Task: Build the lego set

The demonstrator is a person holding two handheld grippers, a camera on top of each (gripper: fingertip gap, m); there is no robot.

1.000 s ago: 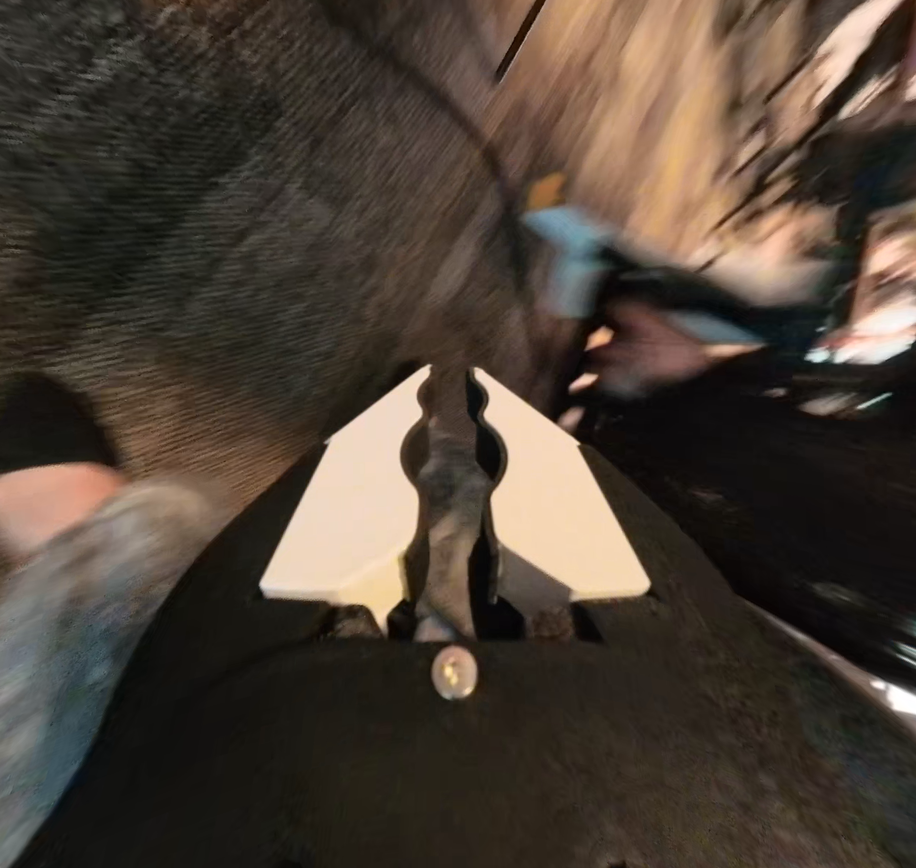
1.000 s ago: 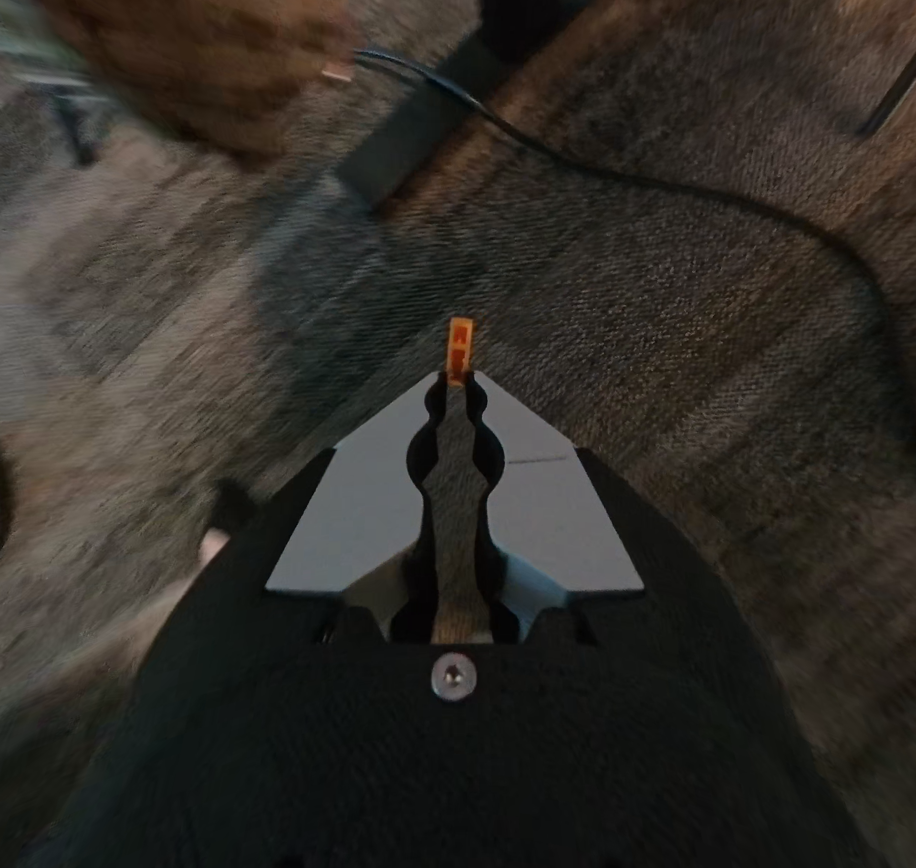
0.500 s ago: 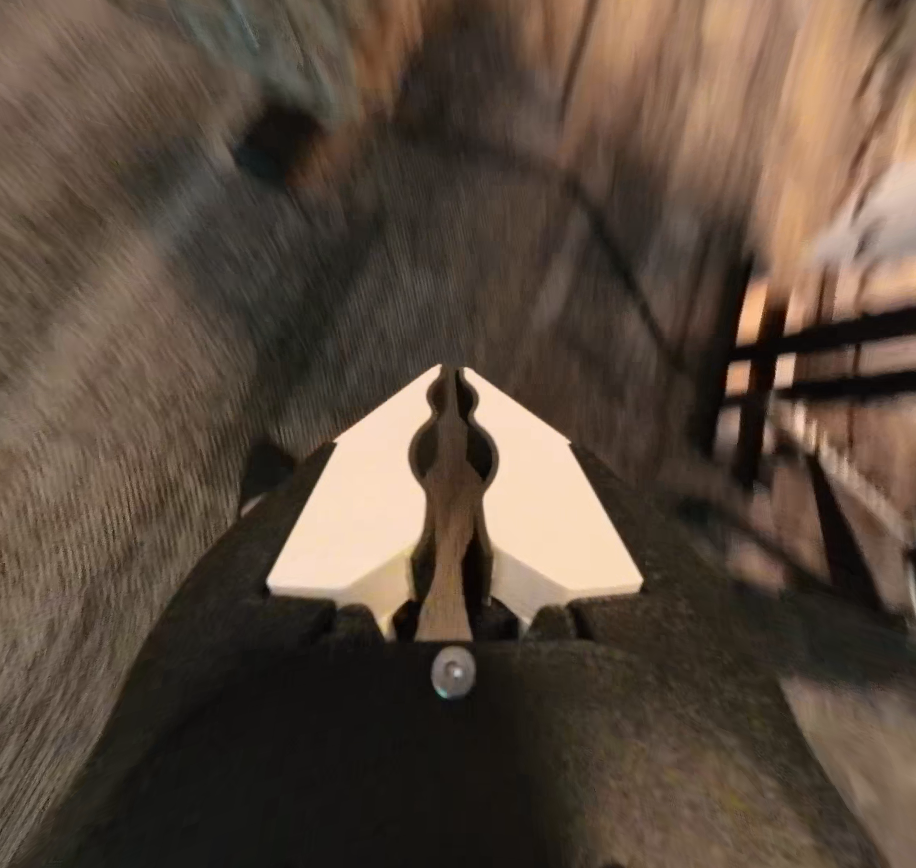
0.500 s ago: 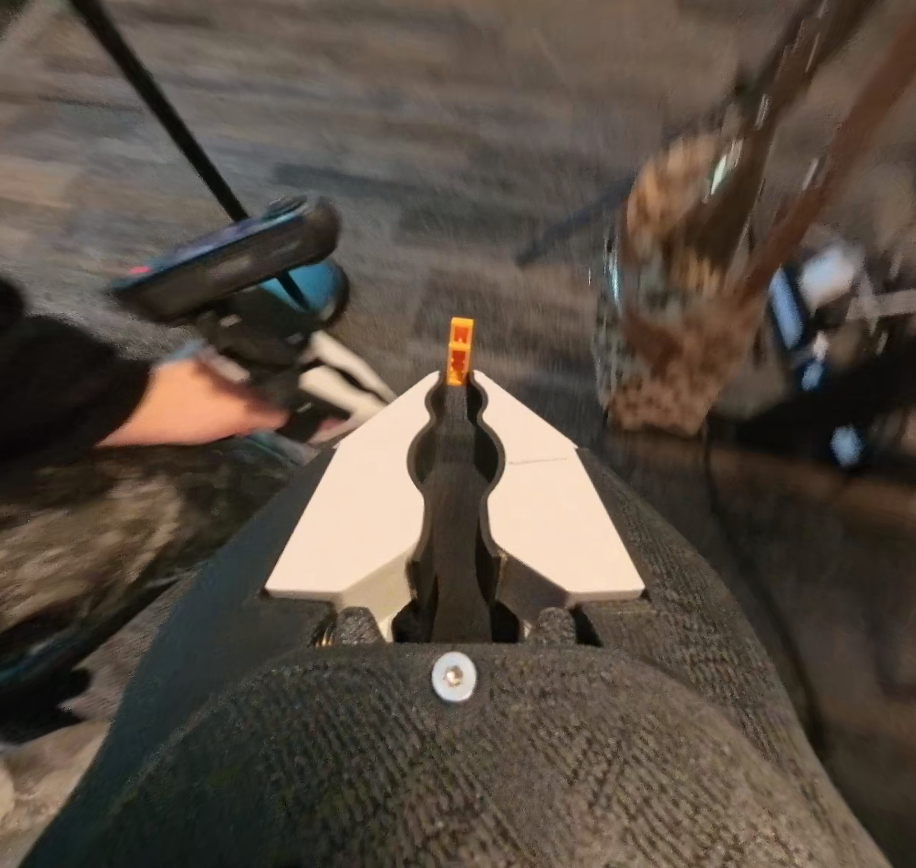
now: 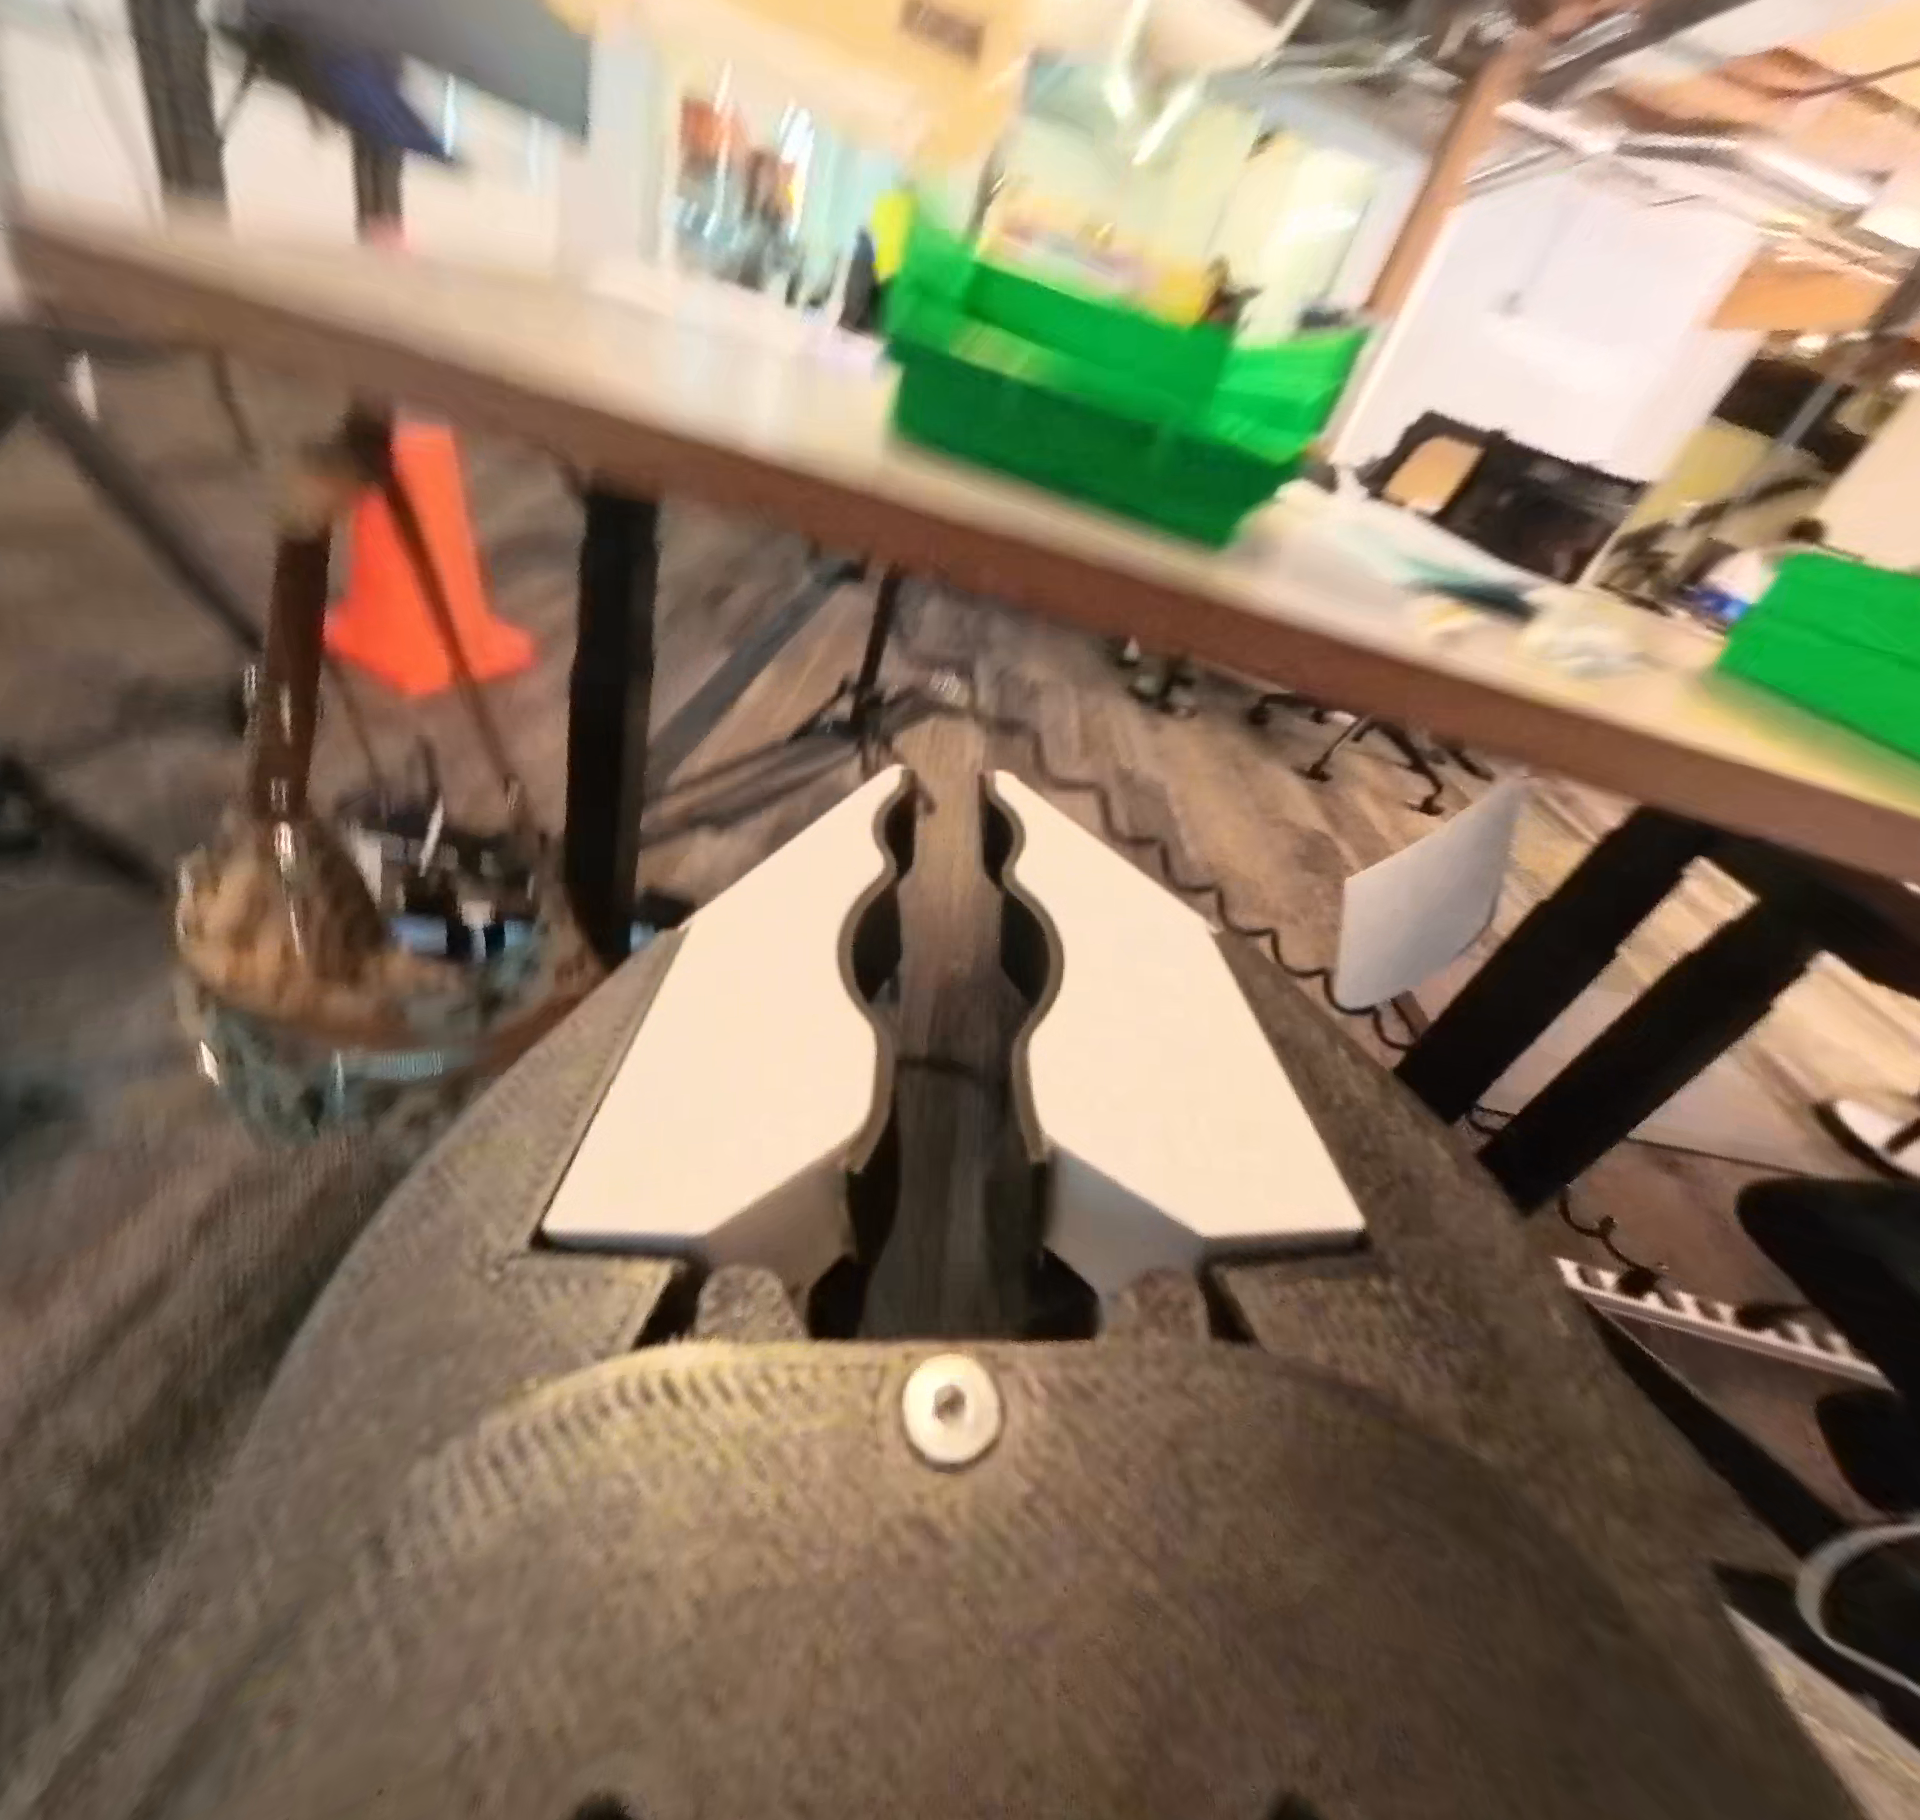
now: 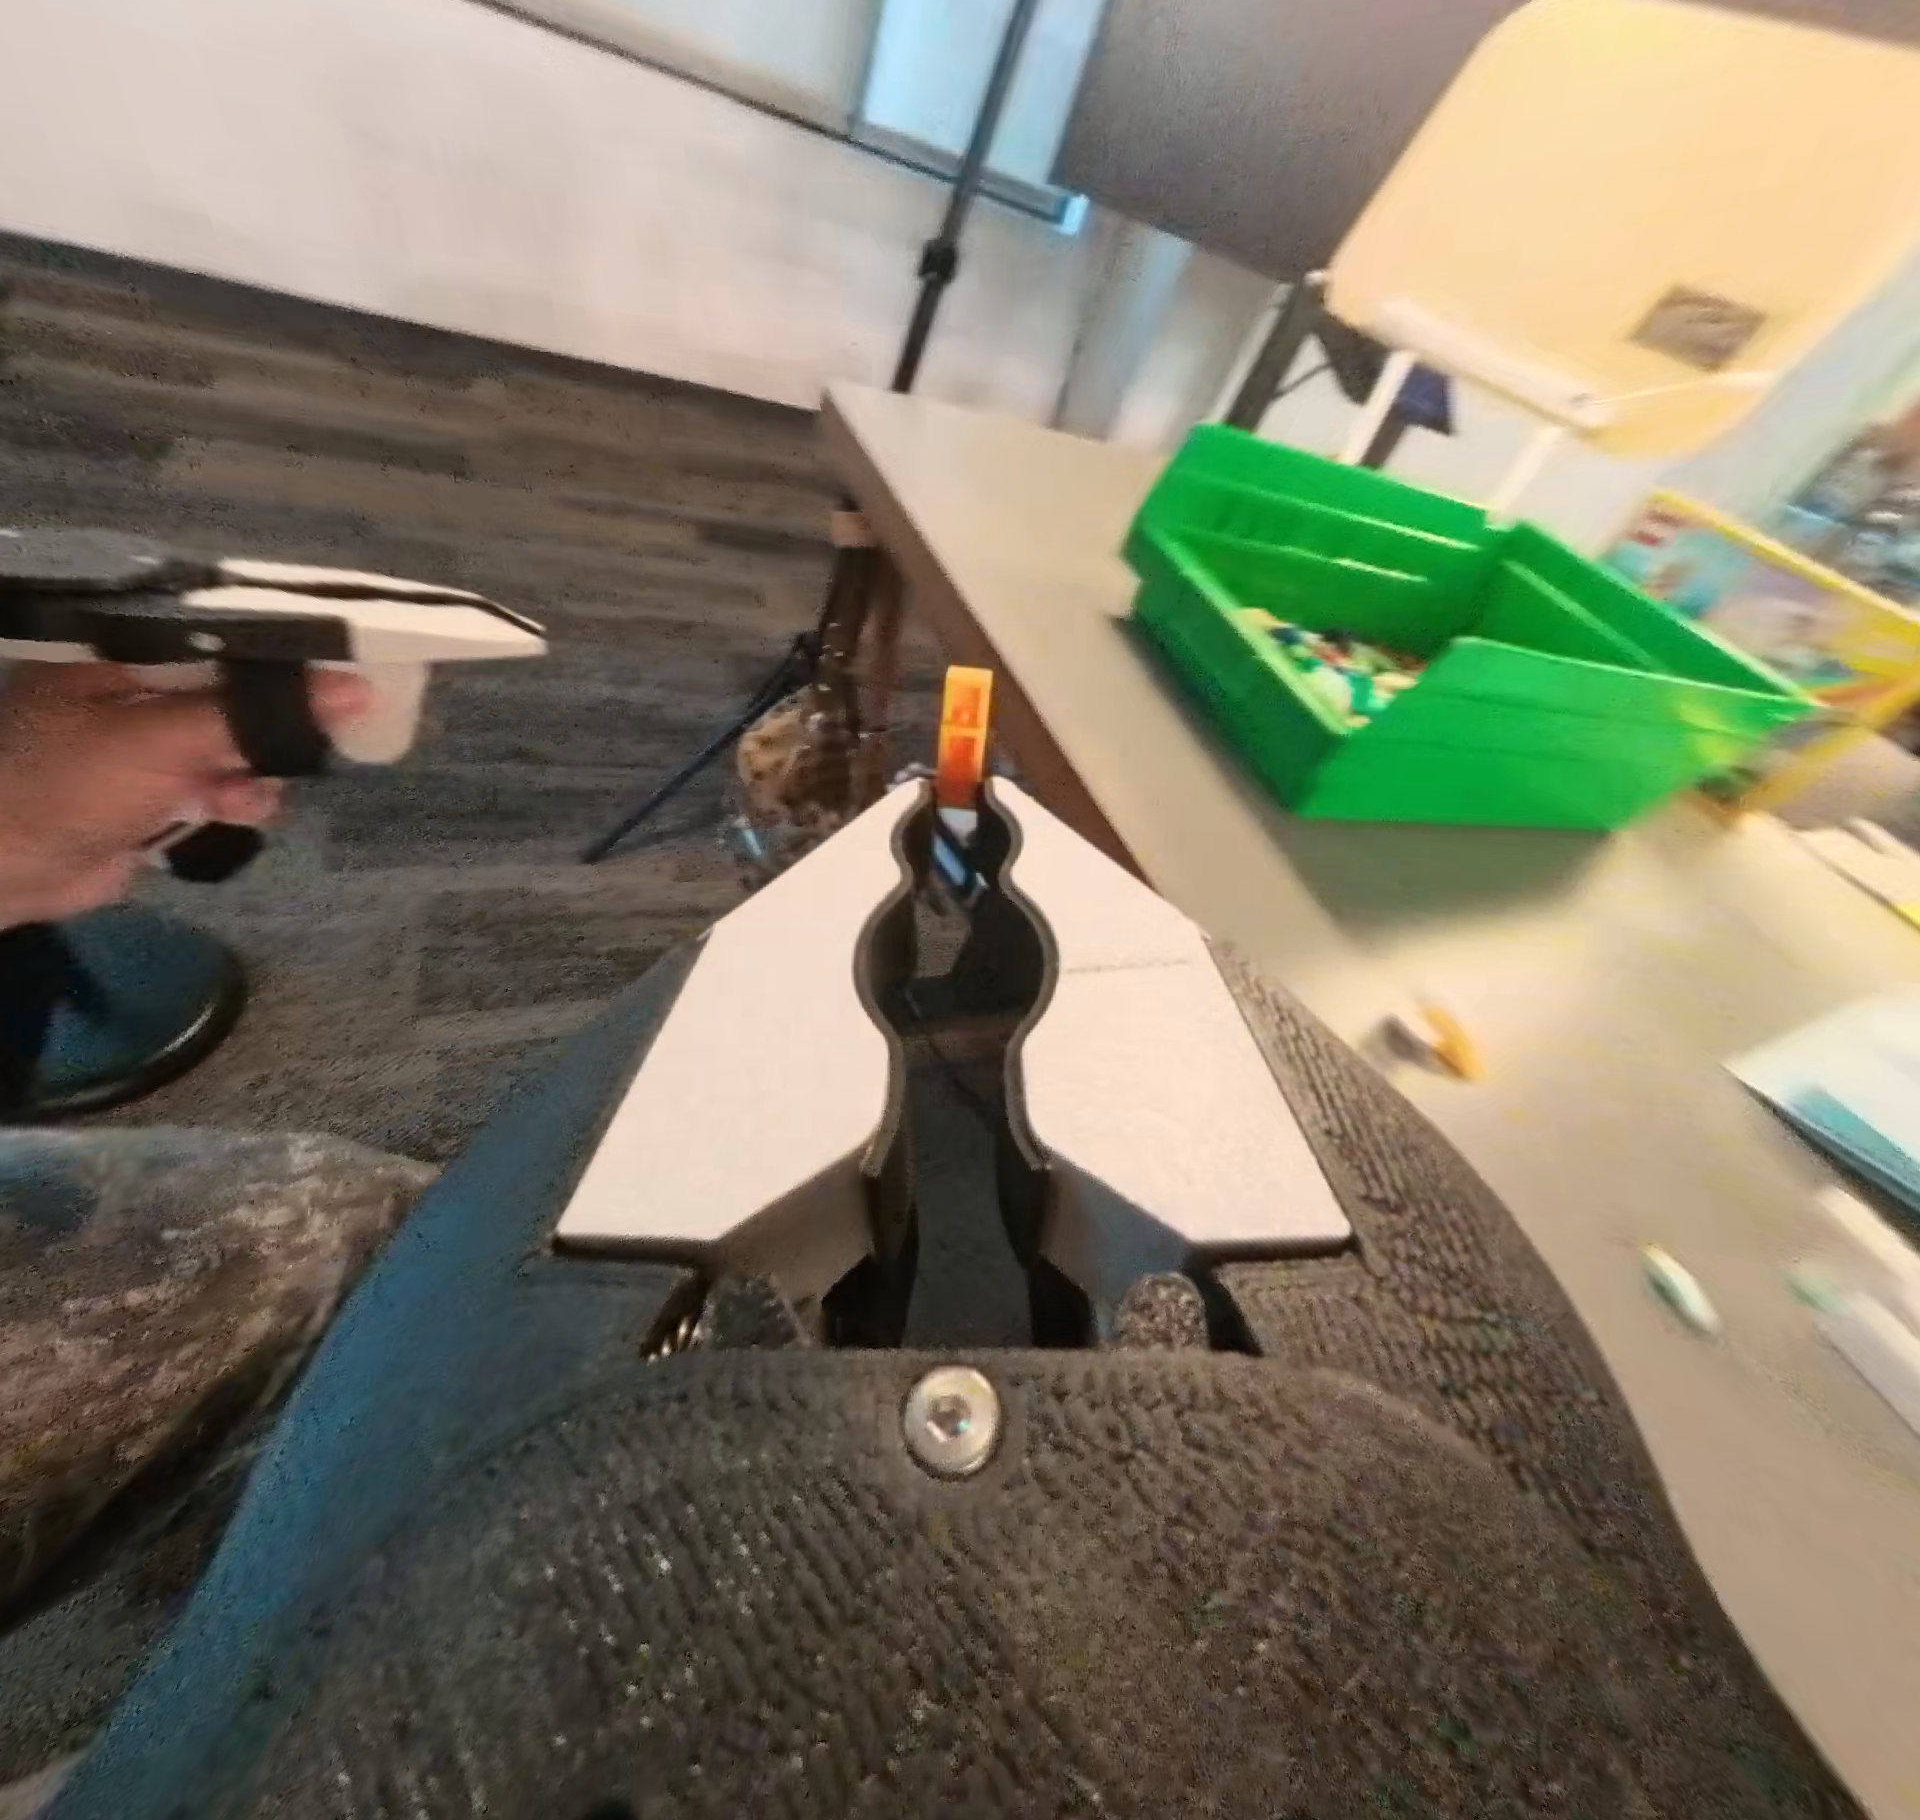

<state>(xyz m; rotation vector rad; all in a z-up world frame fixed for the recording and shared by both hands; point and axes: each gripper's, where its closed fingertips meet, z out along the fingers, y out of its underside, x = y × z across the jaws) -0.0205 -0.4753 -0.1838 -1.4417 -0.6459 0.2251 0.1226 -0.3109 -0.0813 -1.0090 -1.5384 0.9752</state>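
Left gripper, seen from the right wrist view [image 6: 457, 632]: far left, held in a person's hand [image 6: 114, 783] above the carpet, below table height, well apart from the table.
Left gripper, own view [image 5: 948, 794]: fingers narrow with a slim gap between the tips, nothing between them; it points under the table edge toward the floor.
Orange cone [image 5: 421, 565]: on the floor under the table, left of a black table leg.
Right gripper [image 6: 961, 794]: fingers nearly together, pinching a small orange lego piece [image 6: 964, 731] at the very tips; the piece stands upright and sticks out past them.
Position of right gripper: just beside the near corner of the table, not over it.
Table [image 6: 1039, 565]: grey top, slanting across the right half of the right wrist view.
Green bin [image 6: 1455, 648]: on the table, right of the orange lego piece and well apart from it; mixed lego pieces lie in its right compartment.
Box [image 6: 1787, 617]: colourful, yellow-edged, just behind the green bin.
Loose bits: a small yellow piece [image 6: 1444, 1038] and a pale one, blurred, on the tabletop nearer the camera.
Second green bin [image 5: 1829, 638]: far right on the table in the left wrist view.
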